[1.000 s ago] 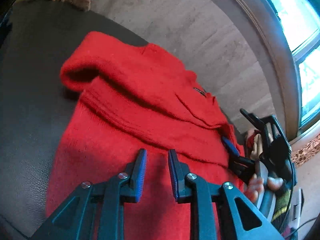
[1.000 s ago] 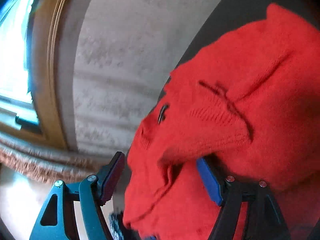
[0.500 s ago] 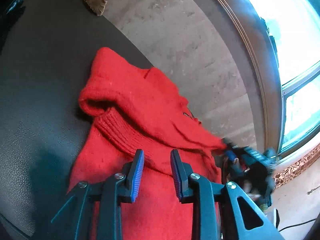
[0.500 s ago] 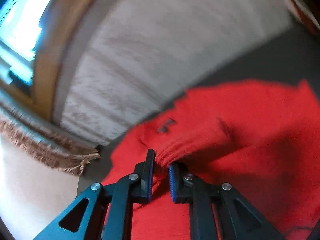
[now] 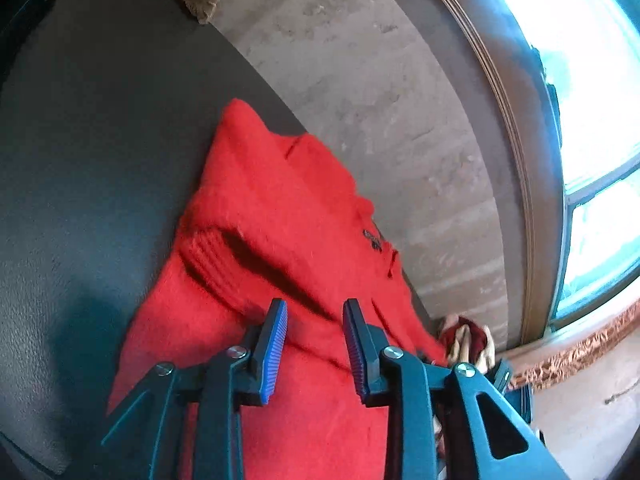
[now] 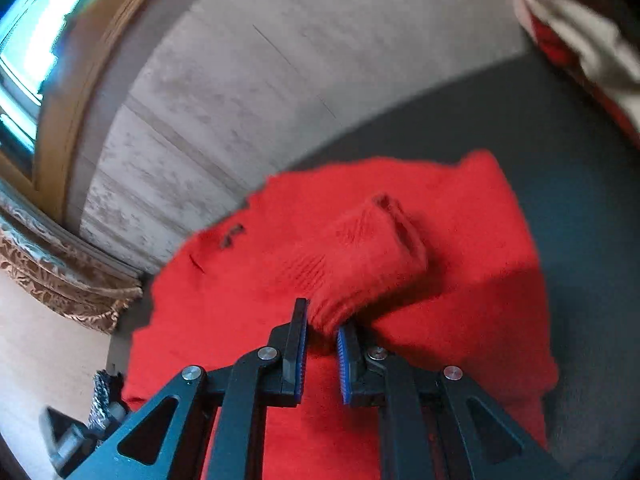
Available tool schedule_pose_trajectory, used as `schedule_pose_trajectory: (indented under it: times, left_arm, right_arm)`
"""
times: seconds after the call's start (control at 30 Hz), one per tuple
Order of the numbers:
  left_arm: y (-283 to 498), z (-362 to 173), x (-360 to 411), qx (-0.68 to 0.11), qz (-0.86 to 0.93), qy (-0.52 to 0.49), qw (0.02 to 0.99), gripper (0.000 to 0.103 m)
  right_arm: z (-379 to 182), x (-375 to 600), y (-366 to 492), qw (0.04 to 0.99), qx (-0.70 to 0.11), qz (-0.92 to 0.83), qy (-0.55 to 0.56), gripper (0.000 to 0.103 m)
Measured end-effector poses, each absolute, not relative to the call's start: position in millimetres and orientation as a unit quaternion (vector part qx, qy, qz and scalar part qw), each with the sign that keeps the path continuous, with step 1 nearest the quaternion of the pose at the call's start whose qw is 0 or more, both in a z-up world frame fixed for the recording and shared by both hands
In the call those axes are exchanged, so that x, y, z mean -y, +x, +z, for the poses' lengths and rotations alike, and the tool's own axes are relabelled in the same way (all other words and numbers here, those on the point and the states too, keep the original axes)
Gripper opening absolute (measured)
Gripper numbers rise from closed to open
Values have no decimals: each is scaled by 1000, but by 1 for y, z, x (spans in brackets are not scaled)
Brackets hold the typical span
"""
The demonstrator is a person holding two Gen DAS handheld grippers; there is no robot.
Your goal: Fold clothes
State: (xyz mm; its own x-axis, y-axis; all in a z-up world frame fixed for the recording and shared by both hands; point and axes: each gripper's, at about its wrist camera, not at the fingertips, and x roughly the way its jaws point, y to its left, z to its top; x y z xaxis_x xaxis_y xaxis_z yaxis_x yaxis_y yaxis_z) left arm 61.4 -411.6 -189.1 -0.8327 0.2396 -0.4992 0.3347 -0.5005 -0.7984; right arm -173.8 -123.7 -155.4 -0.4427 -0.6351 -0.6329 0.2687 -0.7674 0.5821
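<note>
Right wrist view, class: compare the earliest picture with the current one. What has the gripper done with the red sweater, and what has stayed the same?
The right gripper, wide open a second ago, closed onto the ribbed cuff of the red sweater and has pulled back, holding it. The left gripper stays partly open above the sweater, gripping nothing. The sweater still lies on the dark surface.

The left gripper (image 5: 314, 312) hangs with its 2 blue-padded fingers (image 5: 274, 344) parted, nothing pinched between them. The right gripper (image 6: 322, 320) has its 2 fingers (image 6: 298, 344) drawn close together, their tips nipping a ribbed fold of the red sweater (image 6: 460, 240).
</note>
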Motion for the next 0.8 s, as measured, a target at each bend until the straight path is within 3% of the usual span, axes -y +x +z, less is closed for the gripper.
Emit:
schedule_pose_trajectory:
  times: [0.1, 0.23, 0.33, 0.4, 0.43, 0.47, 0.53, 0.7, 0.8]
  left_arm:
    - [54, -189, 419, -510, -810, 284, 46, 29]
    - [46, -202, 433, -549, -784, 284, 58, 30]
    - [42, -214, 442, -584, -757, 286, 63, 31]
    - [39, -213, 443, -586, -758, 280, 62, 27]
    - [38, -207, 442, -569, -771, 278, 67, 24]
    - [37, -201, 441, -551, -785, 275, 72, 17]
    - [35, -191, 439, -523, -805, 271, 74, 11]
    - [31, -183, 428, -474, -828, 296, 53, 10]
    - [28, -189, 420, -450, -830, 326, 52, 9]
  right_arm:
    - [-168, 115, -174, 271, 205, -822, 458, 13]
    - [-178, 100, -181, 291, 314, -780, 456, 31]
    - [-187, 86, -186, 287, 408, -742, 448, 30]
    - [-188, 80, -190, 269, 437, -734, 445, 24]
    - [-184, 82, -192, 266, 422, -743, 446, 15]
    - [-180, 84, -193, 264, 405, -752, 447, 13]
    - [-159, 91, -195, 279, 360, -778, 432, 11]
    - [-89, 102, -171, 343, 219, -846, 345, 11]
    - [-115, 102, -173, 309, 169, -848, 396, 11]
